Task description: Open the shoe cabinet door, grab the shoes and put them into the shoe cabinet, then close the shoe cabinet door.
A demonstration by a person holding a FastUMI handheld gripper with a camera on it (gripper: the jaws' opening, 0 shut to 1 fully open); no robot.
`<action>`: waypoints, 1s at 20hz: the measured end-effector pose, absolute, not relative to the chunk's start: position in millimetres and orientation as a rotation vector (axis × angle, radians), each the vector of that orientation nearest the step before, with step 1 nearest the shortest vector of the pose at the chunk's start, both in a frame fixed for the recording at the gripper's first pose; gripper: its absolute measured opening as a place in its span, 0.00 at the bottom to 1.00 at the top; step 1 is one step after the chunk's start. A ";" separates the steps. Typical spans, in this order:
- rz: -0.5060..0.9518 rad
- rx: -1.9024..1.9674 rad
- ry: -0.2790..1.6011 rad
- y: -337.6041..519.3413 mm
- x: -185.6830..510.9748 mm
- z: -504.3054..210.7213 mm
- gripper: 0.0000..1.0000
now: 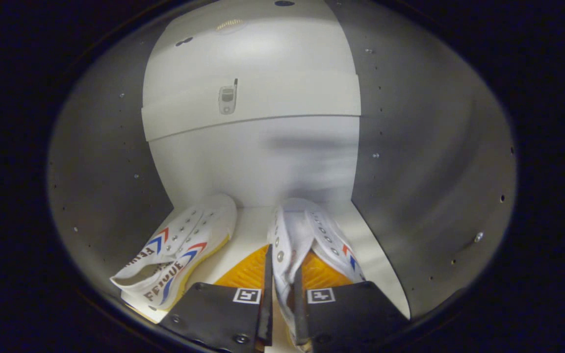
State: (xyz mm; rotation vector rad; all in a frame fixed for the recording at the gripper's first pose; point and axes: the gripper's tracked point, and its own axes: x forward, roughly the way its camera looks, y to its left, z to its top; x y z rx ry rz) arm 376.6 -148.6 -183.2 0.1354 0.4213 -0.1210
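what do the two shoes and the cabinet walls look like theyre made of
Shoe in the claw: its side wall, pinched between both fingers, looks like white canvas, soft enough to fold, with metal eyelets; the orange part looks like rubber.
Other shoe: seemingly the same matte canvas, with printed stripes and a pale, rubber-like sole edge.
Cabinet walls: smooth, faintly glossy panels with small holes, probably laminated board or painted metal.

Inside the cabinet, bare floor lies open between the left shoe and the right shoe, which the tongs pinch; back wall blocks beyond.
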 end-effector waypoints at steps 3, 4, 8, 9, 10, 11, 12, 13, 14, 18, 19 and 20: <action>-0.119 0.143 0.413 -148.5 376.6 -181.3 0.46; -0.118 0.144 0.413 -147.7 376.7 -180.7 0.52; -0.112 0.148 0.410 -142.4 376.3 -178.9 0.73; -0.105 0.149 0.408 -140.3 376.0 -178.0 0.74; -0.103 0.150 0.405 -138.8 375.4 -176.5 0.81; -0.100 0.150 0.404 -137.2 374.6 -176.0 0.89; -0.099 0.148 0.406 -136.2 373.7 -175.7 0.91; -0.097 0.146 0.408 -135.0 372.1 -175.3 0.91; -0.095 0.144 0.407 -133.5 370.3 -174.1 0.92; -0.090 0.145 0.390 -128.1 363.7 -164.4 0.92; -0.093 0.142 0.393 -127.3 360.2 -164.2 0.93; -0.093 0.138 0.397 -126.2 357.1 -164.3 0.94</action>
